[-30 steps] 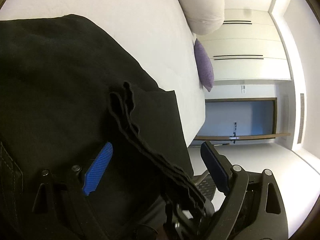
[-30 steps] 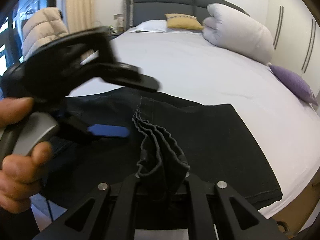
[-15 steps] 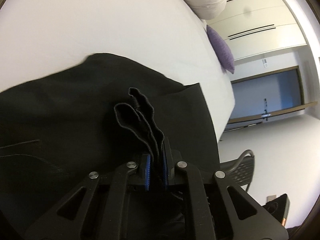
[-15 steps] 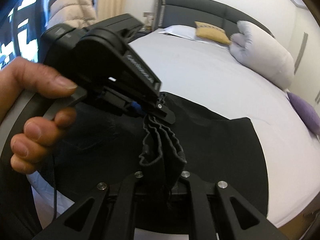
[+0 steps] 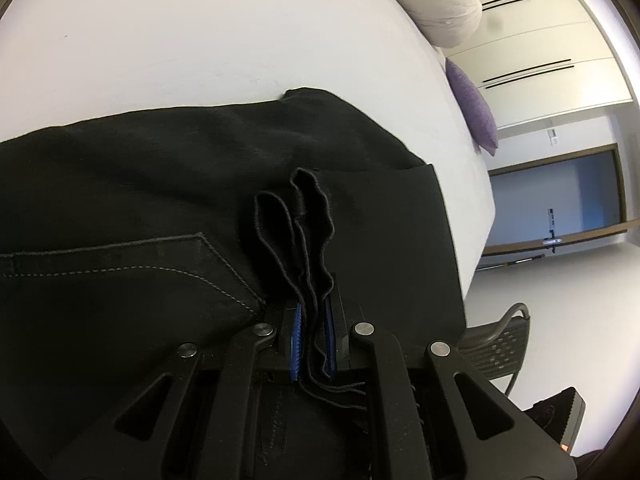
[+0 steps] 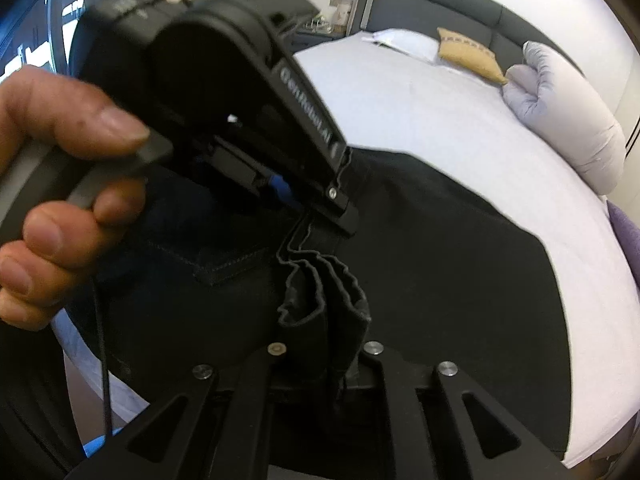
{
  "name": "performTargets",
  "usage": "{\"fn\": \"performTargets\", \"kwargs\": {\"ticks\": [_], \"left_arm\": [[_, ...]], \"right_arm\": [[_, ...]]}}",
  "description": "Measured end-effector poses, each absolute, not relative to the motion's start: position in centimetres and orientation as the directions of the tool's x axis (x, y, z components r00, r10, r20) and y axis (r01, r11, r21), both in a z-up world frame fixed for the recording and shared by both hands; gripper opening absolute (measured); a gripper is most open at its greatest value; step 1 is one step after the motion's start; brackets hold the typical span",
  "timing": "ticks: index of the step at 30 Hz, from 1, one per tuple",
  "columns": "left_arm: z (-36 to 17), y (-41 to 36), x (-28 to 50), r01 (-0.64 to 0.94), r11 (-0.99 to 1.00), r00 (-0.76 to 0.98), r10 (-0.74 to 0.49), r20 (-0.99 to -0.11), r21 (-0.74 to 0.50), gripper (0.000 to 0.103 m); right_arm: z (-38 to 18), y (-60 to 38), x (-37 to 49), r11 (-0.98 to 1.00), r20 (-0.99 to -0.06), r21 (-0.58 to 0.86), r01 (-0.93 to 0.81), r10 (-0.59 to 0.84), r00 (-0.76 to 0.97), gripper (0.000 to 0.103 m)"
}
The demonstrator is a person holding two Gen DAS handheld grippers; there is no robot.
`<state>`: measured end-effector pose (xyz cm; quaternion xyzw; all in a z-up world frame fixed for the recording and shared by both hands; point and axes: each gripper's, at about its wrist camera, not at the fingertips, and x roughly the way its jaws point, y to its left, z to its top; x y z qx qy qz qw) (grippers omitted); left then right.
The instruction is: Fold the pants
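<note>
Black pants (image 5: 160,184) lie spread on a white bed (image 5: 200,40), a stitched back pocket (image 5: 168,256) facing up. My left gripper (image 5: 312,332) is shut on a bunched stack of the pants' hem layers (image 5: 304,232), pinched between its blue pads (image 5: 297,332). In the right wrist view my right gripper (image 6: 324,356) is shut on the same folded hem bundle (image 6: 324,304), a little nearer along it. The left gripper (image 6: 320,196) shows there, held by a hand, clamped on the far end of the bundle.
A grey pillow (image 6: 568,120), a yellow cushion (image 6: 468,52) and a dark headboard (image 6: 432,4) are at the far end of the bed. A purple cushion (image 5: 472,104) lies by the bed edge. A mesh chair (image 5: 496,344) stands on the floor beside the bed.
My left gripper was open beside the hem bundle, then closed on it. Both grippers have lifted and moved over the pants toward the pocket area. The right gripper stayed shut.
</note>
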<state>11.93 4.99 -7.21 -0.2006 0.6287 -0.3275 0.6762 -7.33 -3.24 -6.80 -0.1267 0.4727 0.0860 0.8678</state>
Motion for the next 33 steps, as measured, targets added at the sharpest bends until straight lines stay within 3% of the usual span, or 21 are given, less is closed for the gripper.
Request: {"fn": "performTargets", "kwargs": {"ticks": [5,8,9,11,13,15,20,26,33], "left_arm": [[-7.5,6.4,11.2,0.208,0.713,0.012,-0.686,-0.727,-0.669,0.010],[-6.7,6.5,10.9,0.219,0.741,0.038,-0.656,-0.754,-0.634,0.011],[-6.0,6.8,10.7,0.231,0.761,0.060,-0.633,-0.772,-0.606,0.011],[-5.1,7.7,10.4,0.242,0.799,0.100,-0.585,-0.805,-0.551,0.011],[-4.1,8.7,10.1,0.243,0.826,0.143,-0.549,-0.824,-0.509,0.011],[-2.7,9.0,9.7,0.260,0.828,0.180,-0.547,-0.818,-0.497,0.011],[0.3,4.7,8.1,0.397,0.793,0.201,-0.567,-0.799,-0.463,0.011],[-2.3,-0.1,5.9,0.496,0.746,0.099,-0.556,-0.825,-0.444,0.011],[-4.6,2.3,2.6,0.502,0.743,0.094,-0.556,-0.826,-0.443,0.011]], "right_arm": [[-6.8,-3.5,-6.9,0.965,-0.843,-0.104,-0.242,0.043,0.537,0.020],[-6.5,-4.0,-6.8,0.974,-0.850,-0.075,-0.215,0.050,0.524,0.040],[-6.2,-4.5,-6.9,0.978,-0.855,-0.038,-0.205,0.074,0.514,0.054],[-5.7,-5.8,-7.3,0.977,-0.860,0.083,-0.198,0.171,0.482,0.067],[-5.1,-7.1,-8.1,0.965,-0.859,0.178,-0.191,0.247,0.449,0.066],[-4.2,-9.1,-9.1,0.947,-0.844,0.271,-0.174,0.320,0.430,0.048],[-2.4,-18.0,-9.5,0.870,-0.764,0.494,0.005,0.431,0.480,0.030],[1.0,-22.9,-9.0,0.839,-0.702,0.544,-0.003,0.457,0.547,0.030],[-4.3,-26.8,-4.2,0.701,-0.643,0.710,0.076,0.599,0.477,0.030]]}}
